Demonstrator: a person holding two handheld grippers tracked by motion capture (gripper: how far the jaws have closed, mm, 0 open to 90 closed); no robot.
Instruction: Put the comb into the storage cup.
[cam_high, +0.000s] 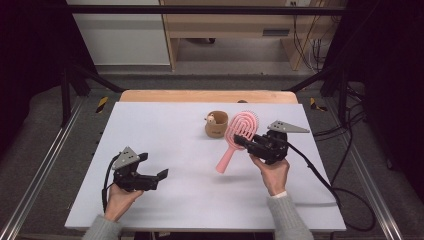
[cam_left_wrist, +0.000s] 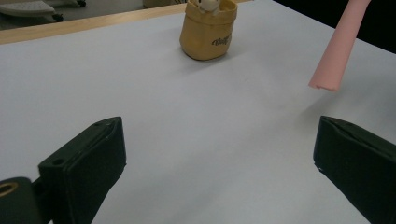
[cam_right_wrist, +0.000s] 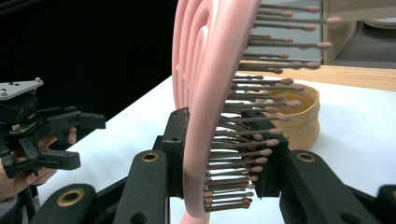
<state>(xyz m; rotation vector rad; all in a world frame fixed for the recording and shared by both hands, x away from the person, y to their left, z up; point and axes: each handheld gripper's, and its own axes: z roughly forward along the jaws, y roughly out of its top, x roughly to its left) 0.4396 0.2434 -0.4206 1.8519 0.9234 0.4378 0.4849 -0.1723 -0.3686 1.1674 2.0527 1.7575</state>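
A pink hairbrush (cam_high: 239, 134) hangs above the white table (cam_high: 165, 130), handle pointing down-left. My right gripper (cam_high: 243, 142) is shut on its head; in the right gripper view the pads clamp the pink brush head (cam_right_wrist: 205, 93) and its bristles. A tan cup-shaped holder (cam_high: 216, 124) with a small figure on its rim stands just left of the brush; it also sits at the top of the left gripper view (cam_left_wrist: 208, 30), with the pink handle tip (cam_left_wrist: 332, 60) to the right. My left gripper (cam_high: 161, 176) hovers low at the front left, open and holding nothing.
The table's wooden far edge (cam_high: 207, 96) runs behind the holder. Metal frame rails (cam_high: 45, 160) flank both sides, and cables (cam_high: 345, 195) trail off to the right. Bare white surface lies between the two grippers.
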